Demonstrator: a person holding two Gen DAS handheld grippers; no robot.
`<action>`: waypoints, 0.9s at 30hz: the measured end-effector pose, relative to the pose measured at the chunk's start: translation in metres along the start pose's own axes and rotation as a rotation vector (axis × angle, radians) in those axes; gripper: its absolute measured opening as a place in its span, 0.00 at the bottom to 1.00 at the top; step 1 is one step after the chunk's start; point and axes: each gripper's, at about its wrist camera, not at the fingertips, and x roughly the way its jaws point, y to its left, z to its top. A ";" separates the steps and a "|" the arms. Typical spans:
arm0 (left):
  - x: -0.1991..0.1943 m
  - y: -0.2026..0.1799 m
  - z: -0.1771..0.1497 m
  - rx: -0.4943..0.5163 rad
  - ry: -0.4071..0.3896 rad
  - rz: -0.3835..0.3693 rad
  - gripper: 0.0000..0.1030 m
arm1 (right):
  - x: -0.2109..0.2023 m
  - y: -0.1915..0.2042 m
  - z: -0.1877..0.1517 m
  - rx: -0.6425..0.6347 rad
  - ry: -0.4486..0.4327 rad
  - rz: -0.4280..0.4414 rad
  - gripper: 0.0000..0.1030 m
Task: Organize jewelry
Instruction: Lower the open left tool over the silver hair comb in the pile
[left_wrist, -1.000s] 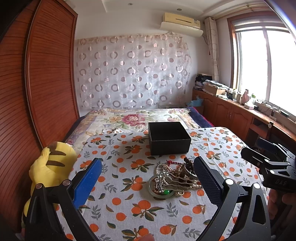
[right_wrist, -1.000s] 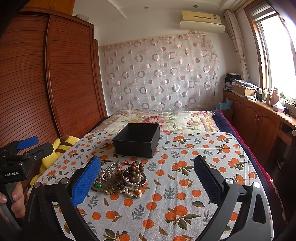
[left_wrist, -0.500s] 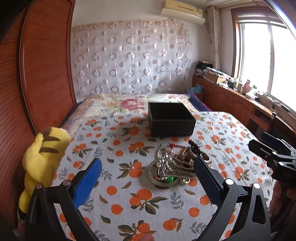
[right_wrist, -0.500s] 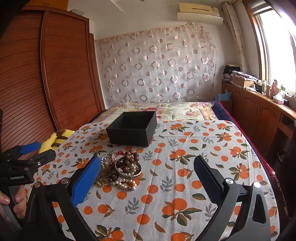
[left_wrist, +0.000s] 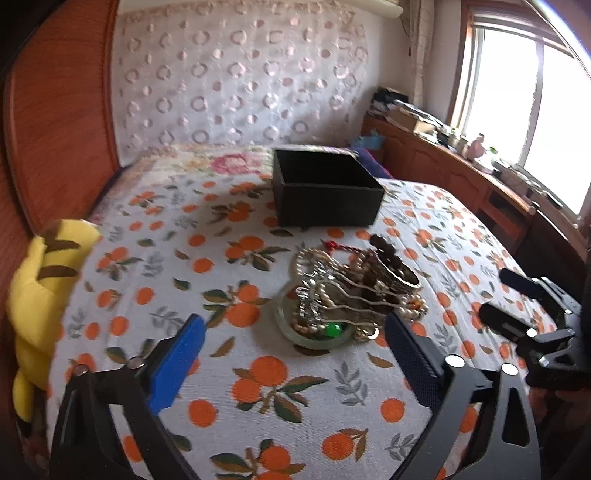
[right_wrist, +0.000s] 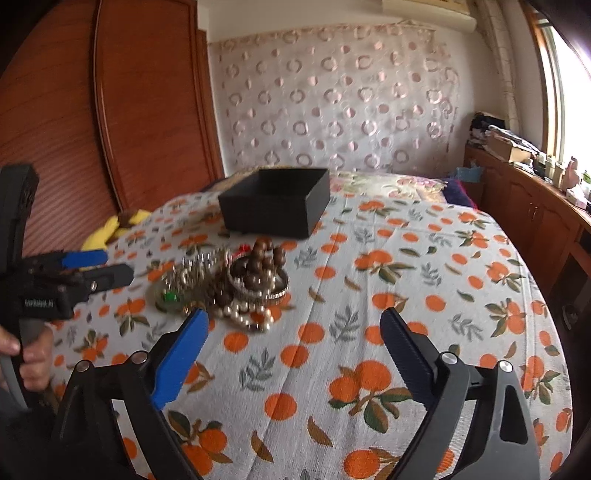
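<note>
On the orange-print tablecloth (left_wrist: 258, 376): tangled heap of pearl strands, brown wooden beads and metal bangles (left_wrist: 354, 291), just in front of the square matte-black open box (left_wrist: 325, 188).
Writing: white lettering on the left gripper's body, too blurred to read.
Left gripper (left_wrist: 291, 343): fingers spread wide, holding nothing, heap just beyond its tips.
Right gripper (right_wrist: 291, 339): fingers spread wide, holding nothing, right of the heap.
Edge: yellow plush toy (left_wrist: 40, 288).

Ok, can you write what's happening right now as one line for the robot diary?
left gripper: open, empty | right gripper: open, empty | jewelry pile: on tablecloth, untouched | black box: open, behind pile
</note>
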 end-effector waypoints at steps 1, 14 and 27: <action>0.005 0.000 0.001 -0.008 0.022 -0.022 0.79 | 0.002 0.001 -0.002 -0.005 0.009 -0.001 0.92; 0.045 -0.006 0.014 -0.026 0.119 -0.129 0.35 | 0.010 0.000 -0.006 -0.012 0.032 0.013 0.92; 0.069 0.005 0.026 -0.076 0.190 -0.162 0.36 | 0.011 -0.001 -0.007 -0.001 0.041 0.025 0.92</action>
